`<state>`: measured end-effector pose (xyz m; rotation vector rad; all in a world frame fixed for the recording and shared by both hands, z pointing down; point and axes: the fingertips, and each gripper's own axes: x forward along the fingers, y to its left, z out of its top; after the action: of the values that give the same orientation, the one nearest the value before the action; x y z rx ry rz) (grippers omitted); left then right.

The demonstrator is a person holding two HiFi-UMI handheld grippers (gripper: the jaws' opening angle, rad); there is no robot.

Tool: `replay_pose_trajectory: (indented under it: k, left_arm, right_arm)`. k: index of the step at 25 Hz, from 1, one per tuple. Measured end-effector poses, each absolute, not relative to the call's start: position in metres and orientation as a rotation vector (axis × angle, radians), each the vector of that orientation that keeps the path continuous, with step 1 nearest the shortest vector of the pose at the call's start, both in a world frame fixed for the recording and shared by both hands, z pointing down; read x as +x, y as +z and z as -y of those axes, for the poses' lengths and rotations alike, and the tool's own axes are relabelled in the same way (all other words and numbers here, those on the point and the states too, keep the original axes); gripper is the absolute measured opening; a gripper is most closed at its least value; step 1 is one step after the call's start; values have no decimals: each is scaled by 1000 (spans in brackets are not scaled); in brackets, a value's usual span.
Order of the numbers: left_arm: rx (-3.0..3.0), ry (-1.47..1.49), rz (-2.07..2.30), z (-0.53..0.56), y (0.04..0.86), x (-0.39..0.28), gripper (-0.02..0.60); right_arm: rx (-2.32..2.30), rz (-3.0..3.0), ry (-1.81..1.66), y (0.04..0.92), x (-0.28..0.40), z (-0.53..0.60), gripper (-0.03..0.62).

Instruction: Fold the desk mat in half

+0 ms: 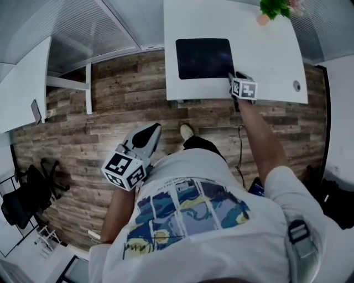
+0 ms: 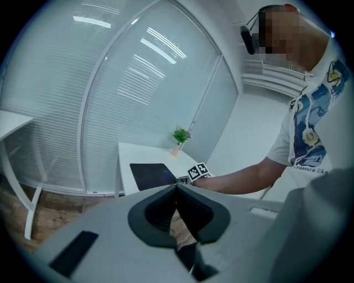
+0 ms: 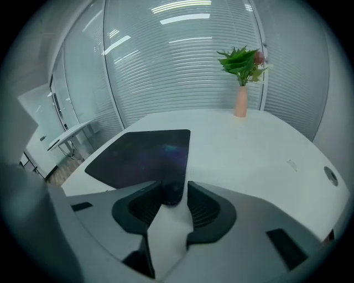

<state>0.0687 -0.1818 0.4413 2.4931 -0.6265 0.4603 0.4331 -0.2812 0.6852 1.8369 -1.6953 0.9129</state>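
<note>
A dark desk mat [image 1: 203, 58] lies flat on the white desk [image 1: 265, 55]. My right gripper [image 1: 235, 77] rests at the mat's near right corner. In the right gripper view the mat [image 3: 144, 155] spreads ahead and to the left. Its rounded corner sits between the jaws of the right gripper [image 3: 174, 190], which stand apart without pressing on it. My left gripper [image 1: 155, 128] hangs off the desk beside the person's torso, over the floor. In the left gripper view the tips of the left gripper [image 2: 177, 188] meet with nothing between them, and the mat [image 2: 150, 174] shows far off.
A potted plant [image 1: 274, 10] in a pink vase [image 3: 240, 102] stands at the desk's far right. A cable hole [image 1: 297, 85] sits near the desk's right edge. Another white desk [image 1: 22, 83] with a phone [image 1: 36, 110] is at left, a black office chair [image 1: 27, 193] below it. Wood floor surrounds.
</note>
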Motion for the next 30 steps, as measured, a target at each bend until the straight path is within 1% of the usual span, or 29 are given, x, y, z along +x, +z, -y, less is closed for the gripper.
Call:
replay_pose_trajectory:
  k: [5, 6, 11, 14, 17, 30]
  left_arm:
    - [2475, 444, 650, 193, 445, 69, 3]
    - [2474, 440, 653, 193, 445, 70, 3]
    - [2477, 425, 660, 194, 444, 68, 3]
    - [2477, 423, 670, 196, 444, 64, 3]
    - [2475, 418, 677, 196, 442, 60, 3]
    - [2460, 393, 715, 185, 443, 40, 3]
  right_arm:
    - [1836, 1665, 935, 695, 432, 284, 129]
    - [1838, 1664, 935, 694, 431, 284, 112]
    - [1867, 1655, 951, 690, 431, 282, 94]
    - [1875, 1657, 960, 688, 426, 284, 59]
    - [1888, 1638, 956, 687, 424, 284, 45]
    - [1917, 1679, 820, 655, 416, 295, 25]
